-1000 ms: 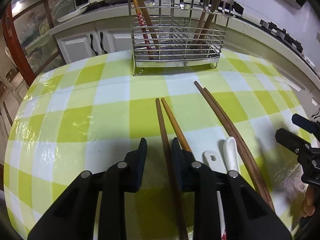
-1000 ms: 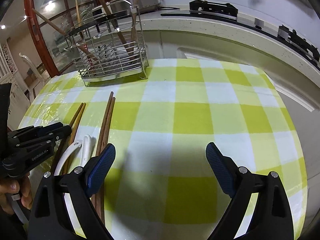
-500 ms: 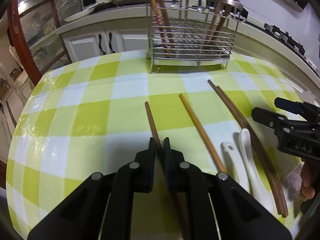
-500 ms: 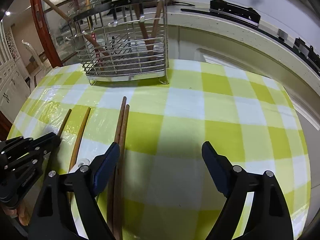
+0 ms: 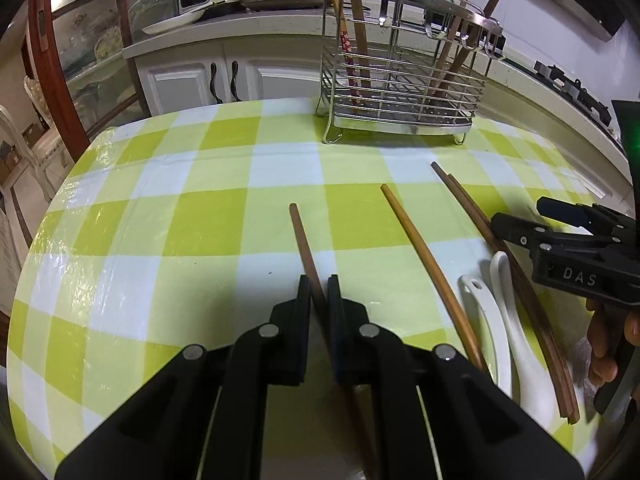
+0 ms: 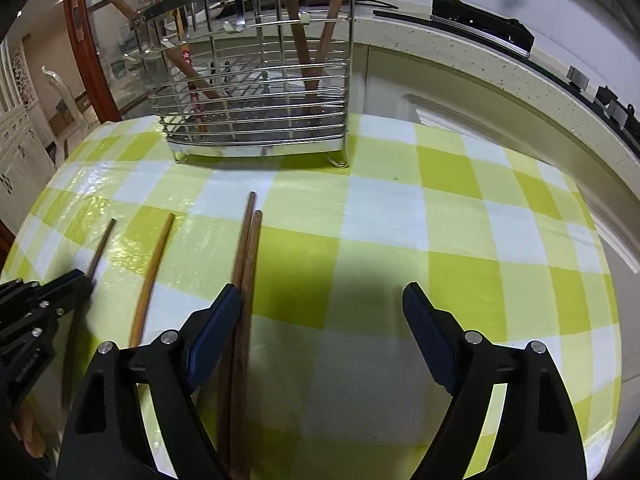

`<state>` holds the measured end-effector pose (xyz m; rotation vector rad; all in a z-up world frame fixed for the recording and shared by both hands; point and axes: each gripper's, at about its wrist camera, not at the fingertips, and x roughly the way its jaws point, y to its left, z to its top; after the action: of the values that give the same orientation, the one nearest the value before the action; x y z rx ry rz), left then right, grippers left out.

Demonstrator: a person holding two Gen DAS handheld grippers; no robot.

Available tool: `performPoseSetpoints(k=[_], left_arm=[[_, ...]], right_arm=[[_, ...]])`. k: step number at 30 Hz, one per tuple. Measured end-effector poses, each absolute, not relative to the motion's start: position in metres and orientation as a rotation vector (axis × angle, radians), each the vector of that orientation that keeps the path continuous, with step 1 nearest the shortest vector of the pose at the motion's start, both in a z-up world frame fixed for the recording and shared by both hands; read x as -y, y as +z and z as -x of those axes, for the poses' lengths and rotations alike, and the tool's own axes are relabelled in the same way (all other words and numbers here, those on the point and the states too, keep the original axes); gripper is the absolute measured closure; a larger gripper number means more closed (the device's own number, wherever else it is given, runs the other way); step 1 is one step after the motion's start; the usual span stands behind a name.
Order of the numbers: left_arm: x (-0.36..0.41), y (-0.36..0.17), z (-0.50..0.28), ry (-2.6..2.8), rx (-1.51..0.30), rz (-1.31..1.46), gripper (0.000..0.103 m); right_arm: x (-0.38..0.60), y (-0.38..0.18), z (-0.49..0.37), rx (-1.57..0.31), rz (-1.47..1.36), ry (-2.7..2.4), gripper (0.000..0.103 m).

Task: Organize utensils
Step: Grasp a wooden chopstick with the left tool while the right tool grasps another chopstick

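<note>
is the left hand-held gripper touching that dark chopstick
Touching. In the left wrist view the left hand-held gripper has both fingers closed against the dark chopstick, which runs out from between them with no gap.

left gripper (image 5: 319, 292): matte black plastic; two flat slab fingers (image 5: 303, 304) with squared tips; angular linkage arms fanning toward 5 and 7 o'clock.
left gripper screws: four round silver pivot pins in a shallow arc across the linkage.
right gripper (image 6: 322, 312): black plastic arms; curved fingers faced with ribbed dark-blue pads (image 6: 214, 332).
right gripper screws: four silver pivot pins, two per arm, each in a round boss.
right gripper marking: white letters "DAS" on its black side, at 3 o'clock in the left wrist view.
hand (image 5: 608, 344): bare brownish fingers, at 4 o'clock behind that body.
</note>
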<state>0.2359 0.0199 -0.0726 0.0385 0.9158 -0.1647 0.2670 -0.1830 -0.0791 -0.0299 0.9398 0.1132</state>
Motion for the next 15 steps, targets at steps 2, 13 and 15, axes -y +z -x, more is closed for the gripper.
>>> performPoseSetpoints(k=[2, 13, 15], left_arm=[[-0.022, -0.073, -0.235, -0.164, -0.914, -0.035, 0.094], [-0.023, -0.071, -0.24, -0.144, -0.942, -0.059, 0.094], [-0.021, -0.071, -0.241, -0.14, -0.944, -0.07, 0.094]], right_arm=[[0.186, -0.081, -0.268, -0.945, 0.017, 0.122, 0.025], [0.172, -0.082, -0.275, -0.983, 0.061, 0.151, 0.05], [0.17, -0.08, -0.274, -0.982, 0.069, 0.17, 0.063]])
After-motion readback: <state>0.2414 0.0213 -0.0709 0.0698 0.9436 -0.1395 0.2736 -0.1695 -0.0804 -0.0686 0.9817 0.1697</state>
